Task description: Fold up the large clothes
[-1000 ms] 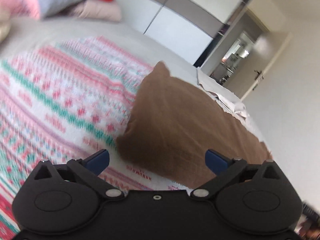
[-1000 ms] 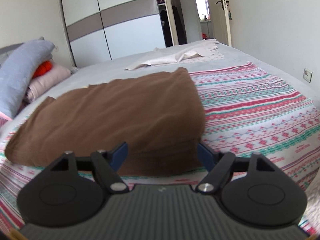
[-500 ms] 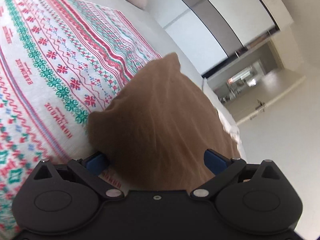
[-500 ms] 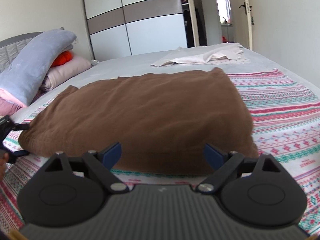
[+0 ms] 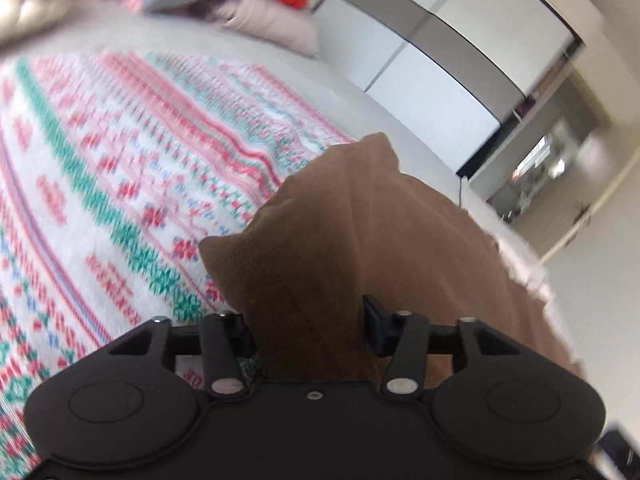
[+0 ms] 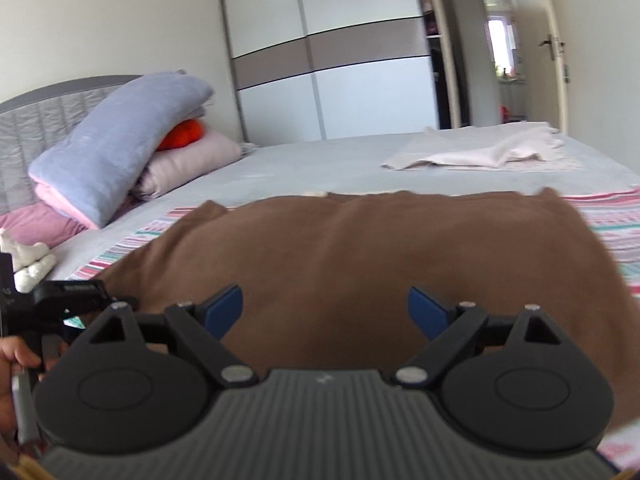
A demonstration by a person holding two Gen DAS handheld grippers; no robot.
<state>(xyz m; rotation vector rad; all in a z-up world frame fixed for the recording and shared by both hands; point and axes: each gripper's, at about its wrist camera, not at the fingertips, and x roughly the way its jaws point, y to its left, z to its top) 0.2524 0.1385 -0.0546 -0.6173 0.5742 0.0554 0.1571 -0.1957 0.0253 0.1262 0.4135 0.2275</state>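
Observation:
A large brown garment [image 6: 360, 248] lies folded flat on the patterned blanket [image 5: 100, 200]. In the left wrist view its near corner [image 5: 312, 280] bunches up between my left gripper's [image 5: 310, 328] fingers. Those jaws are closing, and both pads press the cloth. My right gripper [image 6: 326, 312] hovers over the garment's near edge. Its jaws are wide but closing a little, with the brown cloth lying under the gap and the blue pads [image 6: 224, 312] clear of it. At the right wrist view's far left, the left gripper [image 6: 68, 300] sits at the garment's left corner, held by a hand [image 6: 12, 360].
Stacked pillows and folded bedding [image 6: 120, 152] lean on the grey headboard [image 6: 36, 120] at the left. A white garment [image 6: 480, 152] lies on the grey sheet at the far side. A sliding wardrobe [image 6: 340, 60] and an open door [image 6: 556, 48] stand behind the bed.
The left jaws have narrowed from wide open onto the brown corner. The right gripper moved in over the garment's near edge, and the left gripper came into its view.

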